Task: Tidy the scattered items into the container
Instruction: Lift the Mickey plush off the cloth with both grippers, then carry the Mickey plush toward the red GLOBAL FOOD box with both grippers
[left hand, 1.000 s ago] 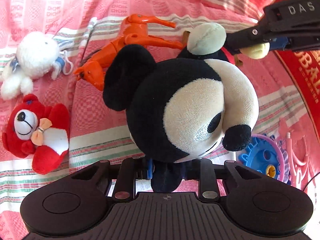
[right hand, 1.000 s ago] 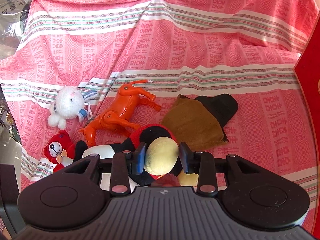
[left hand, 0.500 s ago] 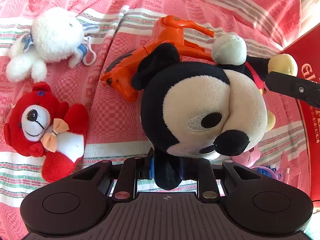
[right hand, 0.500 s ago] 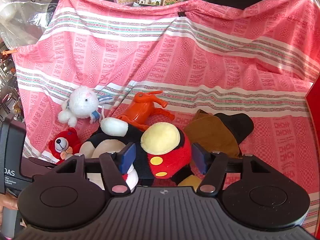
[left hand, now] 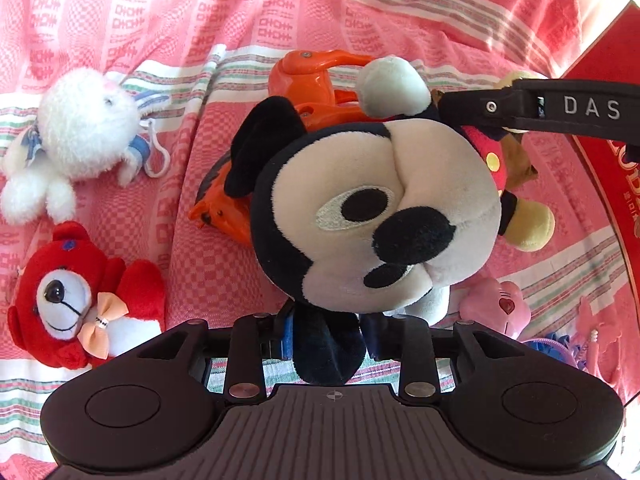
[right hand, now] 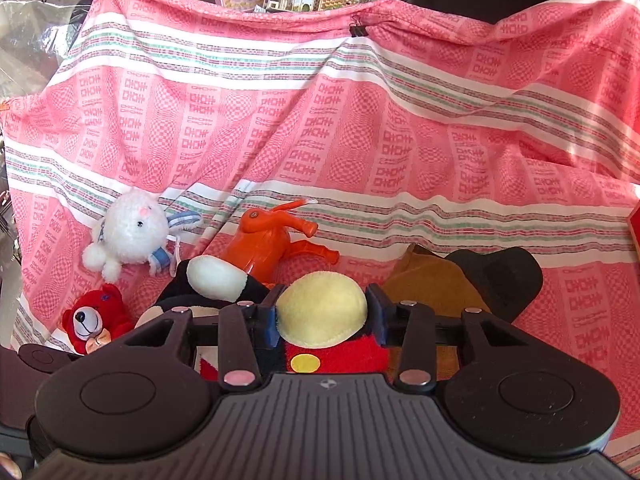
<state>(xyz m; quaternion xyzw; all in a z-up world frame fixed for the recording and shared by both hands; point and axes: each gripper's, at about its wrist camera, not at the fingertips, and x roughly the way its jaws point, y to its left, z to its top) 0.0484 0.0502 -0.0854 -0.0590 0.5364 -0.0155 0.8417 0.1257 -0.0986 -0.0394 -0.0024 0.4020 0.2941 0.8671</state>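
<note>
A black-and-cream mouse plush (left hand: 376, 216) fills the left wrist view, face toward the camera. Its black ear hangs between the jaws of my left gripper (left hand: 328, 336). Those jaws are opening, and both pads still touch the ear. In the right wrist view my right gripper (right hand: 326, 320) is closing on the plush's yellow foot (right hand: 320, 312), with a pad against each side, above the red shorts. One right finger (left hand: 520, 110) crosses the upper right of the left wrist view. The red container (left hand: 600, 92) stands at the right edge.
On the pink striped cloth (right hand: 360, 140) lie a white bunny plush (left hand: 80, 128), a red bear plush (left hand: 80, 300), an orange plastic animal (left hand: 308, 76), a brown-and-black cloth piece (right hand: 460, 280) and pink and blue toys (left hand: 496, 304). Boxes stand behind the cloth.
The right jaws have narrowed onto the yellow foot, and the right finger has come back across the top right of the left view. The plush's head has turned a little; the ear stays between the left jaws.
</note>
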